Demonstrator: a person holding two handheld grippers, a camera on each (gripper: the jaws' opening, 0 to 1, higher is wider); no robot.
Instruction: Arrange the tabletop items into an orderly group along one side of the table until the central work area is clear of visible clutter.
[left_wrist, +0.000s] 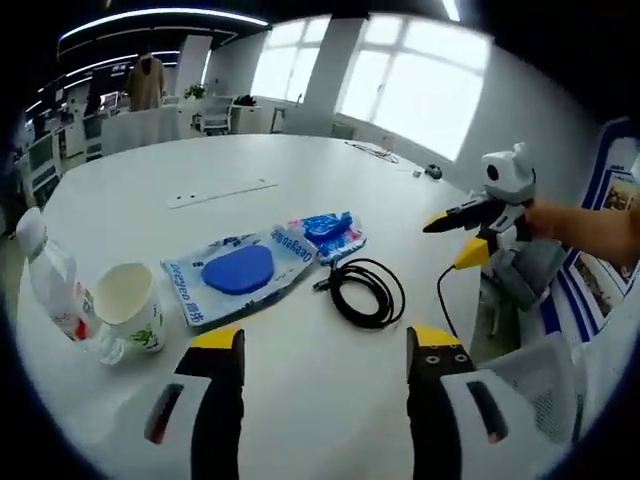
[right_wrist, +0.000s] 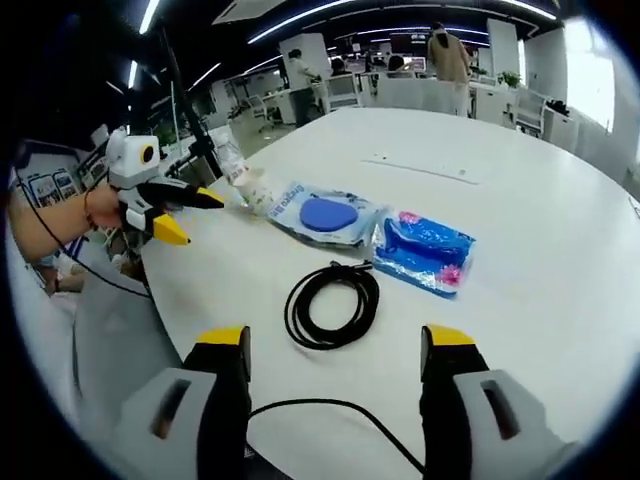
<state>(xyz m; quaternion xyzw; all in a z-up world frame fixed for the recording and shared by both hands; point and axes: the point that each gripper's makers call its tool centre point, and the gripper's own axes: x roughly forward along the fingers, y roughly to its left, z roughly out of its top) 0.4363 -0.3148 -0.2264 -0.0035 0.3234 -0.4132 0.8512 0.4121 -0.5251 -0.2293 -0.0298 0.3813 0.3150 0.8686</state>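
Note:
A coiled black cable (left_wrist: 365, 290) (right_wrist: 330, 305) lies on the round white table (left_wrist: 200, 170) (right_wrist: 520, 170). Beside it are a clear pouch with a blue disc (left_wrist: 240, 272) (right_wrist: 325, 215) and a smaller blue packet (left_wrist: 330, 232) (right_wrist: 425, 250). A white cup with green print (left_wrist: 130, 305) and a plastic bottle (left_wrist: 55, 285) (right_wrist: 235, 165) stand at the table edge. My left gripper (left_wrist: 325, 345) (right_wrist: 178, 212) is open, short of the pouch and cable. My right gripper (right_wrist: 337, 345) (left_wrist: 462, 238) is open too, short of the cable, with nothing between its jaws.
A thin grey strip (left_wrist: 220, 193) (right_wrist: 420, 168) lies across the table's far half. A small dark object (left_wrist: 432, 171) and a loose wire (left_wrist: 375, 152) sit near the window side. Office desks, chairs and a standing person (left_wrist: 145, 80) (right_wrist: 448, 55) are beyond the table.

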